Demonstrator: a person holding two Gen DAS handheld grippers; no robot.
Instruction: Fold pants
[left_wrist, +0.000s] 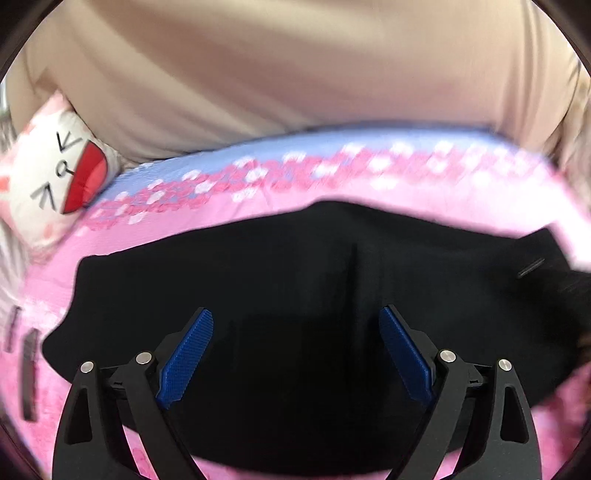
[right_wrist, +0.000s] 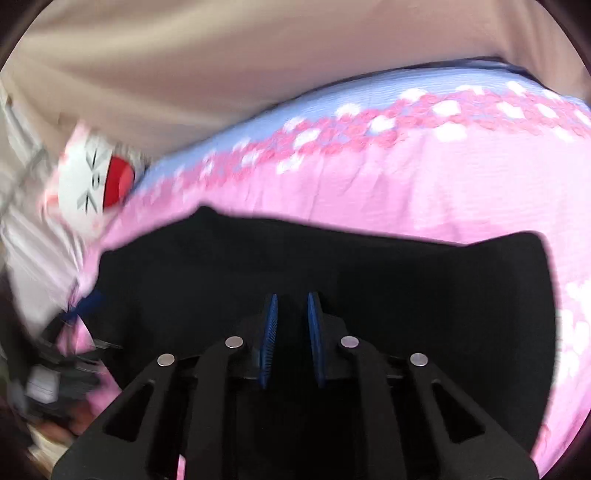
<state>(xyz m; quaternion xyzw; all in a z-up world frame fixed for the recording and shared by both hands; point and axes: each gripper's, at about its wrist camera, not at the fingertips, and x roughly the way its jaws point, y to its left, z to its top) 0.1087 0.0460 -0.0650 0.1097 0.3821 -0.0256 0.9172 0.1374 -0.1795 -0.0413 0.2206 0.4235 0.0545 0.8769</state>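
Note:
Black pants (left_wrist: 332, 251) lie spread across a pink bedspread (left_wrist: 369, 195) and fill the lower half of both views. My left gripper (left_wrist: 295, 312) hovers over the pants with its blue pads (left_wrist: 188, 354) far apart and nothing between them. In the right wrist view the same pants (right_wrist: 406, 280) lie under my right gripper (right_wrist: 293, 296). Its blue pads (right_wrist: 267, 332) stand only a narrow gap apart. That gap shows black, and blur hides whether cloth is pinched there.
A white plush cushion with a red mouth (left_wrist: 55, 173) (right_wrist: 96, 184) sits at the bed's far left. Beige fabric (left_wrist: 258, 74) rises behind the bed. Blurred dark clutter (right_wrist: 55, 369) lies past the bed's left edge. Pink bedspread (right_wrist: 406, 184) shows beyond the pants.

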